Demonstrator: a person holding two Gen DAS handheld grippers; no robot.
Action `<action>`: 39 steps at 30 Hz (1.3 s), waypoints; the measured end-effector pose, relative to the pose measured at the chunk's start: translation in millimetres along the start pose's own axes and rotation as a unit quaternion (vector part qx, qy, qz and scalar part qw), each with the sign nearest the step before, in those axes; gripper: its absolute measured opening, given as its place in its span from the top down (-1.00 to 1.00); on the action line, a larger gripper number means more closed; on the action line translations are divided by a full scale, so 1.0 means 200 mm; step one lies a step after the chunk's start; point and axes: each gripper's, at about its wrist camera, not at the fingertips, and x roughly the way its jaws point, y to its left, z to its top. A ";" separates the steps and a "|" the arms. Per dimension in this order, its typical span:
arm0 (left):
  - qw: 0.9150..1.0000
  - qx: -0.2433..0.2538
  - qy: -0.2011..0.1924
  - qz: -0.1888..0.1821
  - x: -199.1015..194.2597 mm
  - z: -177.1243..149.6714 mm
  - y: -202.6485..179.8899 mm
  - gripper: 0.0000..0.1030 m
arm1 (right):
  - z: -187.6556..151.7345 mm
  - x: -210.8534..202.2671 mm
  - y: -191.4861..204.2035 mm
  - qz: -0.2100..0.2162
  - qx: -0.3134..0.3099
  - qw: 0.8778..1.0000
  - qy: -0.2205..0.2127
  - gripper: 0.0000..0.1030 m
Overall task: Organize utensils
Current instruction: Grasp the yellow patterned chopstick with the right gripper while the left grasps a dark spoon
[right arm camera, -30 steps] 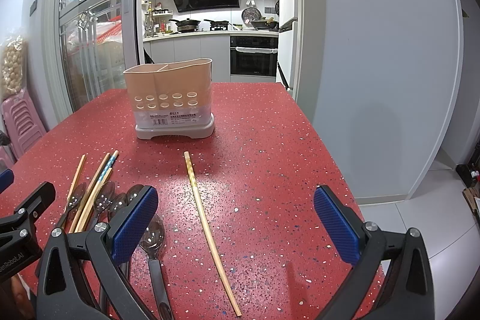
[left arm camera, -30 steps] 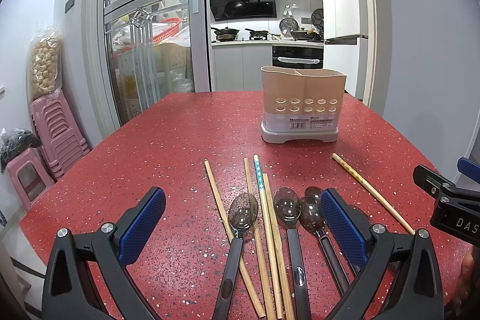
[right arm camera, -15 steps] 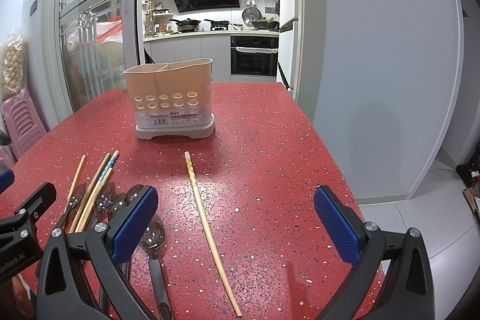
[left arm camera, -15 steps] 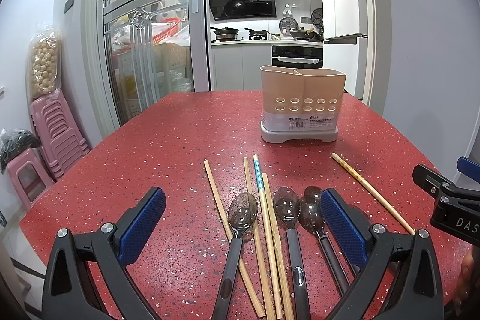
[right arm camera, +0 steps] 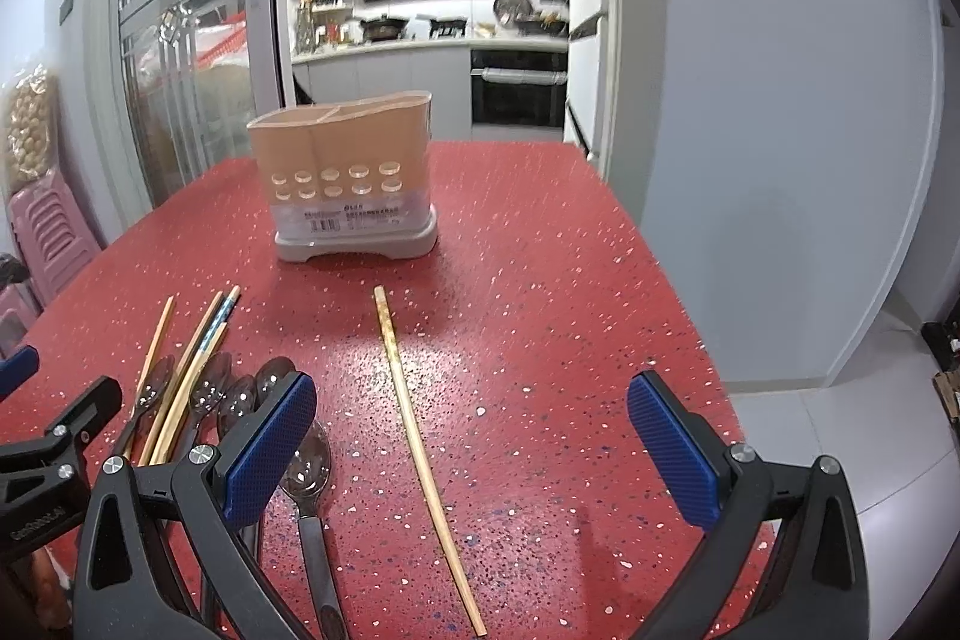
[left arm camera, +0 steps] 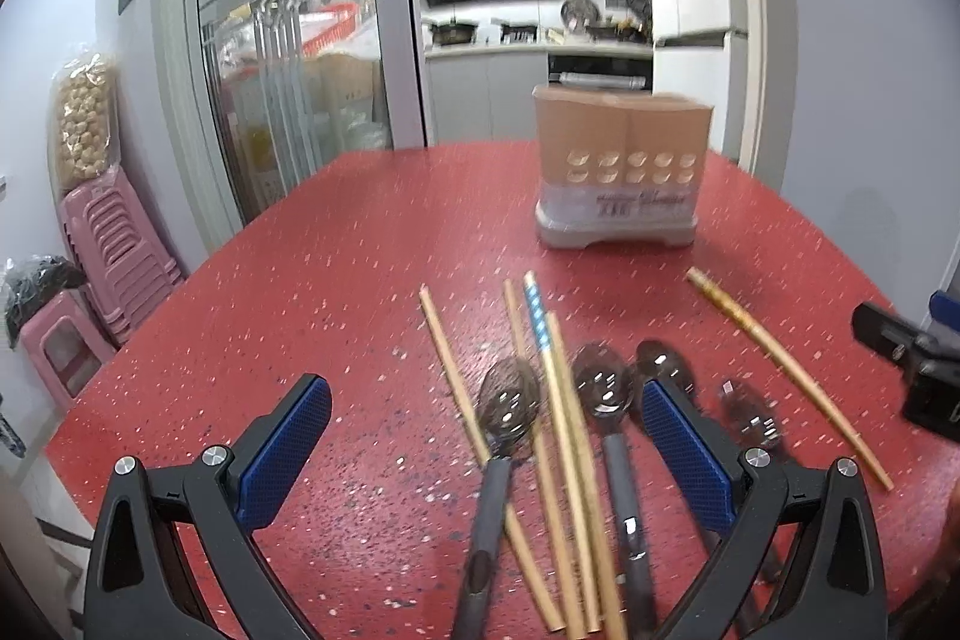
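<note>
Nothing is yet sorted: the holder (right arm camera: pixel 345 187) is seen standing ahead of both claws on the red table (right arm camera: pixel 540 280), and no utensil is seen rising above its rim, though its inside is mostly hidden.

The left claw (left arm camera: pixel 486 451) is spread wide and nothing is gripped; several spoons (left arm camera: pixel 509 409) and chopsticks (left arm camera: pixel 564 430) are framed between and just beyond its fingers, lying flat and partly overlapped.

The right claw (right arm camera: pixel 471 451) is likewise released and empty. A lone chopstick (right arm camera: pixel 414 436) is laid between its fingers, well apart from the pile, which is seen beside its left finger.

Every piece is judged still to be picked up and dropped into the holder, probably with spoons and chopsticks kept in separate compartments.
</note>
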 end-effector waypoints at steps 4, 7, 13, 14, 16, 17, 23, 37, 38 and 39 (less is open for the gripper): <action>0.998 -0.011 0.055 -0.017 0.08 0.00 0.08 -1.00 | 0.06 0.11 -0.01 0.018 -0.010 0.998 0.055 -1.00; 0.996 -0.021 0.083 -0.039 0.12 -0.01 0.14 -1.00 | 0.08 0.18 0.00 0.027 -0.032 0.996 0.084 -1.00; 0.989 -0.025 0.132 -0.059 0.19 -0.05 0.20 -1.00 | 0.10 0.37 0.00 0.056 -0.042 0.984 0.164 -1.00; 0.988 -0.028 0.139 -0.063 0.20 -0.06 0.21 -1.00 | 0.10 0.40 0.01 0.056 -0.048 0.982 0.173 -0.98; 0.986 -0.032 0.145 -0.072 0.21 -0.07 0.22 -1.00 | 0.10 0.43 0.01 0.058 -0.057 0.980 0.183 -0.92; 0.986 -0.031 0.147 -0.075 0.22 -0.07 0.22 -1.00 | 0.11 0.44 0.02 0.059 -0.062 0.978 0.188 -0.88; 0.982 -0.011 0.172 -0.081 0.27 -0.08 0.18 -0.86 | 0.14 0.57 0.09 0.065 -0.083 0.969 0.223 -0.52; 0.975 0.007 0.190 -0.114 0.26 -0.03 0.13 0.28 | 0.21 0.68 0.21 0.086 -0.121 0.949 0.279 0.81; 0.975 0.003 0.188 -0.117 0.26 -0.03 0.14 0.28 | 0.20 0.67 0.20 0.086 -0.121 0.949 0.279 0.84; 0.975 -0.002 0.187 -0.120 0.25 -0.03 0.15 0.28 | 0.20 0.66 0.20 0.086 -0.122 0.949 0.278 0.84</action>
